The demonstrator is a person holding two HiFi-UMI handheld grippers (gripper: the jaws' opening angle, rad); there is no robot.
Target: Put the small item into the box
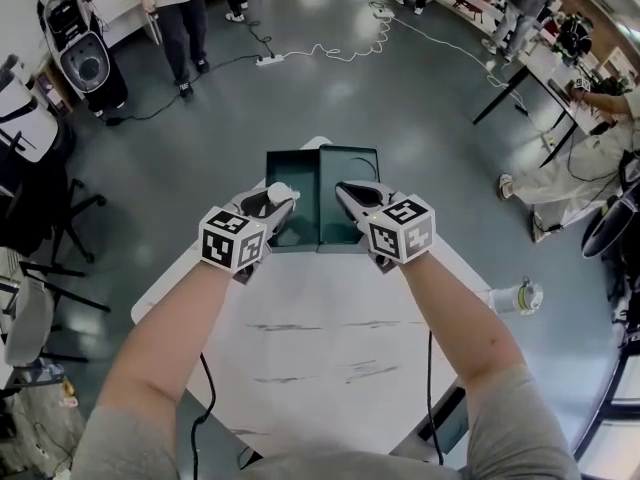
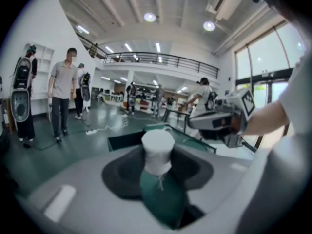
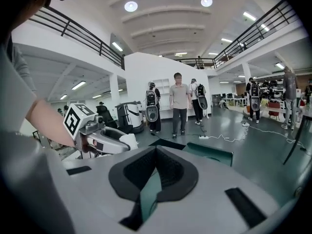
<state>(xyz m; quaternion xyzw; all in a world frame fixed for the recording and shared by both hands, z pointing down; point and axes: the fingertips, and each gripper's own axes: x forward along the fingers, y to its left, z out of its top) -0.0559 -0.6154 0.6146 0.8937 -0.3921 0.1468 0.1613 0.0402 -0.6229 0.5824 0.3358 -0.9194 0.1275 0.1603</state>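
A dark green box (image 1: 292, 173) lies open at the far edge of the white table (image 1: 320, 338), with its lid (image 1: 350, 173) spread flat to its right. My left gripper (image 1: 277, 200) is shut on a small white item (image 1: 281, 190) and holds it over the box's near left part. In the left gripper view the white item (image 2: 157, 149) stands between the dark pads, with the box (image 2: 127, 139) behind it. My right gripper (image 1: 346, 192) hovers over the lid's near edge. In the right gripper view its tips (image 3: 156, 149) meet with nothing between them.
A white bottle-like object (image 1: 517, 296) sits off the table's right edge. A power strip with a cable (image 1: 270, 60) lies on the floor beyond the table. A person (image 1: 180, 18) stands at the far left. Chairs (image 1: 40, 218) crowd the left side.
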